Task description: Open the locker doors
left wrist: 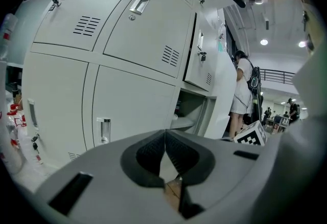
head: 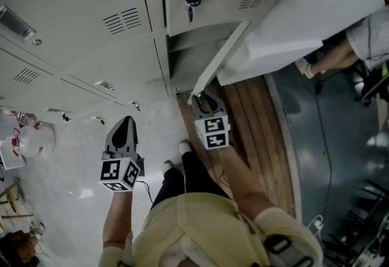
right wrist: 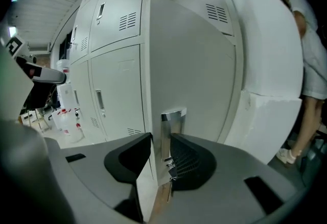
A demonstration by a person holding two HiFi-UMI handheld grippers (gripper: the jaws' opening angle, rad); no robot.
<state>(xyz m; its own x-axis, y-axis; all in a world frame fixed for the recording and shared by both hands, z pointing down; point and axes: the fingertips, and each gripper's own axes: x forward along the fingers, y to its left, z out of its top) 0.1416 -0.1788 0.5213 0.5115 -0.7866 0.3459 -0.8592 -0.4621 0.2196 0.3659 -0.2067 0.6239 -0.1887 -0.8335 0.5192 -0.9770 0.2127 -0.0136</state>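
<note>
Item: locker door, grey steel w/ vent slots, lower row, swung out twd you. Your R tongs clamp its edge at chrome handle. L tongs closed, empty. Head view only: key in upper lock. L gripper view only: open compartment.

The bank of lockers runs across the back. At its lower right one door stands swung outward, with its compartment behind it. The right gripper clasps the door's free edge at the handle. The left gripper hangs to its left, before closed lockers and apart from them. A person stands right of the door; bottles sit on the floor far left
</note>
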